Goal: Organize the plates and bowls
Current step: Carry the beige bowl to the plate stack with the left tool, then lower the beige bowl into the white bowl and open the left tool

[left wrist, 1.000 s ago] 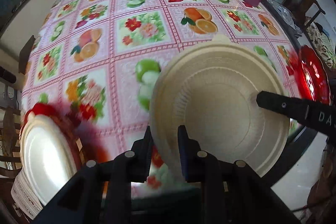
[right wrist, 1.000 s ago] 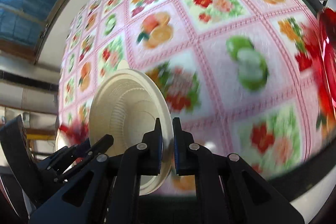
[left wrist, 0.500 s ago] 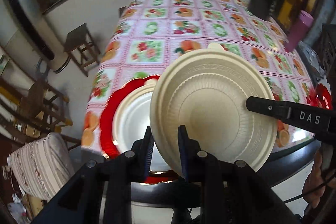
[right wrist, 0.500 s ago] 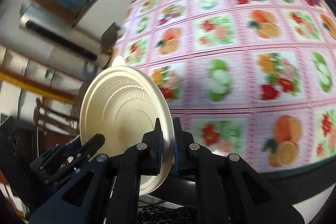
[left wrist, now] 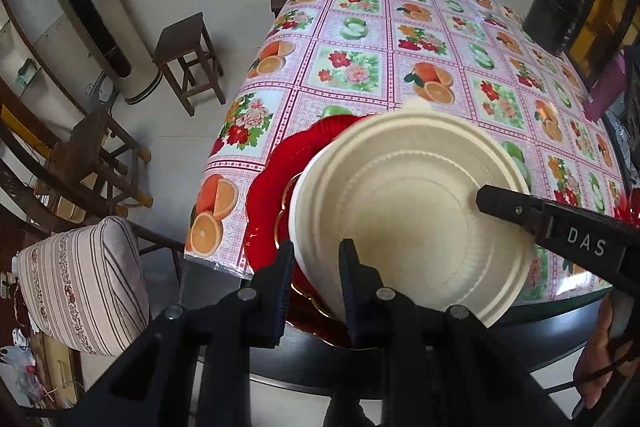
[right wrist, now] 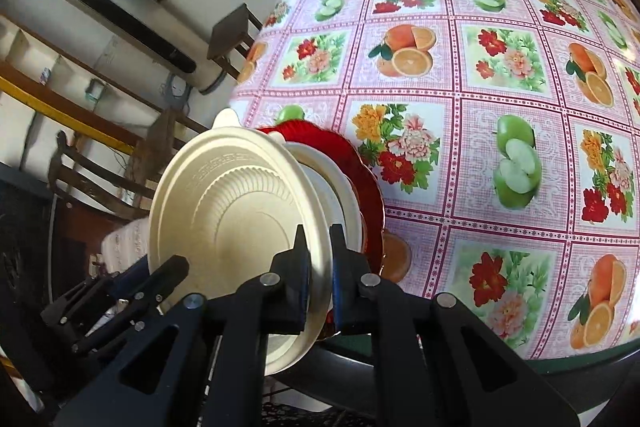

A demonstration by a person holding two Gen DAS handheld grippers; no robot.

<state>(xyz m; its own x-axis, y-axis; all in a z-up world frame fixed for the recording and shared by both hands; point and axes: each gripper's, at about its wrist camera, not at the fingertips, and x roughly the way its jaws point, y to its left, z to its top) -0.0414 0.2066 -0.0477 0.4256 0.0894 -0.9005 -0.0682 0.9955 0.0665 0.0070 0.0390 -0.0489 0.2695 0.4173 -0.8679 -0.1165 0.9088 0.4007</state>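
Note:
A cream paper bowl (left wrist: pixel 412 219) (right wrist: pixel 240 211) hangs tilted between my two grippers. My left gripper (left wrist: pixel 316 259) has its jaws on the bowl's near wall, and they are starting to open. My right gripper (right wrist: pixel 319 247) has the opposite rim between its pads and its jaws are also opening; one of its fingers (left wrist: pixel 520 211) reaches in from the right. Just beneath the bowl, a red plate (left wrist: pixel 272 195) (right wrist: pixel 360 163) with a white bowl (right wrist: pixel 340 183) in it lies at the table's near left corner.
The fruit-print tablecloth (left wrist: pixel 400 67) covers the table. A black box (left wrist: pixel 554 15) and a purple object (left wrist: pixel 606 87) stand at the far right, and another red plate (left wrist: pixel 628 207) shows at the right edge. A wooden stool (left wrist: pixel 186 55) and a striped cushion (left wrist: pixel 80 283) are left of the table.
Both grippers carried the cream bowl leftward across the table. It now hangs over the red plate with the white bowl at the corner. Both views rolled and drew back.

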